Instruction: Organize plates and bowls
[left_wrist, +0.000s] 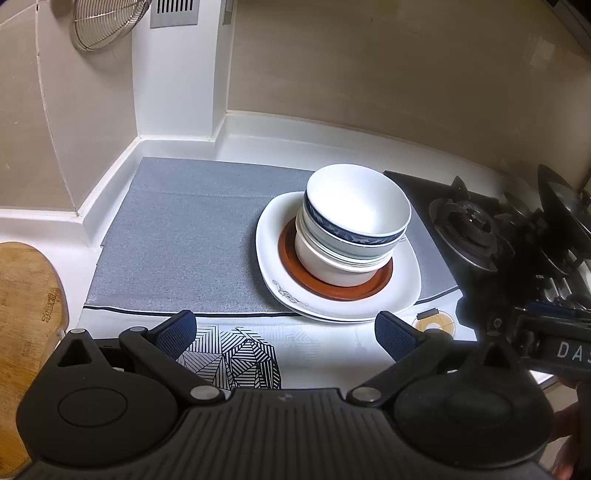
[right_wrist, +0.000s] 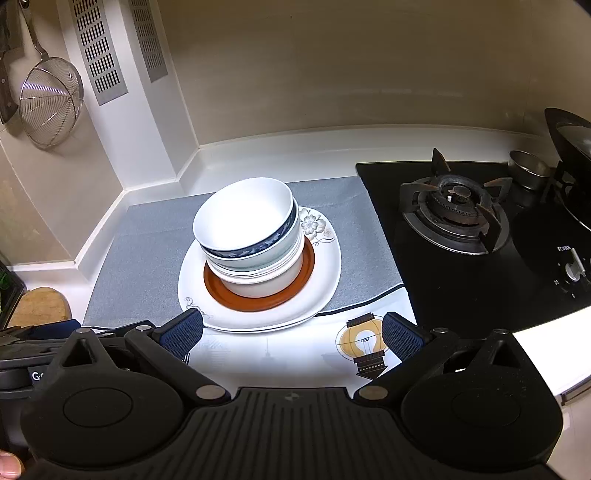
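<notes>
A stack of dishes stands on a grey mat (left_wrist: 177, 240) (right_wrist: 140, 258). At the bottom are white square plates (left_wrist: 369, 306) (right_wrist: 266, 317), then a brown round plate (left_wrist: 340, 291) (right_wrist: 255, 302), then several nested bowls. The top bowl (left_wrist: 358, 203) (right_wrist: 243, 218) is white with a blue patterned band. My left gripper (left_wrist: 284, 332) is open and empty, just in front of the stack. My right gripper (right_wrist: 293, 332) is open and empty, also in front of the stack.
A black gas hob (right_wrist: 458, 210) (left_wrist: 469, 225) lies right of the mat. A wire strainer (right_wrist: 48, 99) hangs on the left wall. A wooden board (left_wrist: 26, 314) lies at the left. A patterned white mat (right_wrist: 280, 354) covers the counter front.
</notes>
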